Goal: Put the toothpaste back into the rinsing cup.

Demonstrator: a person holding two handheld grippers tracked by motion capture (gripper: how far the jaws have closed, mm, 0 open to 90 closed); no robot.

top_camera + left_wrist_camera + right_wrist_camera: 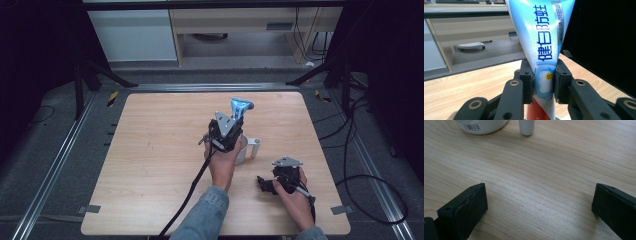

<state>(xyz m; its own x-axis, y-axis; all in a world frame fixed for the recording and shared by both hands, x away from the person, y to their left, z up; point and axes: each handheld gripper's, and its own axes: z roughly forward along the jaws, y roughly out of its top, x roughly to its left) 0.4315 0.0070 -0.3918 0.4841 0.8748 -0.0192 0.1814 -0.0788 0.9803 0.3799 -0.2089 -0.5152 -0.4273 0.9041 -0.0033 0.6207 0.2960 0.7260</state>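
The toothpaste tube (543, 47) stands clamped between the left gripper (227, 131) pads, long axis upright, crimped end up, directly above the white cup (243, 150) near table (150, 150) centre. The right gripper (267, 184) rests at five o'clock from the cup, jaws spread wide and empty; the left hand is nearer.

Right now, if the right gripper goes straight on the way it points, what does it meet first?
Probably the white plastic cup, or its white handle beside it. The open right gripper faces bare light wooden table before them; depth is unclear.
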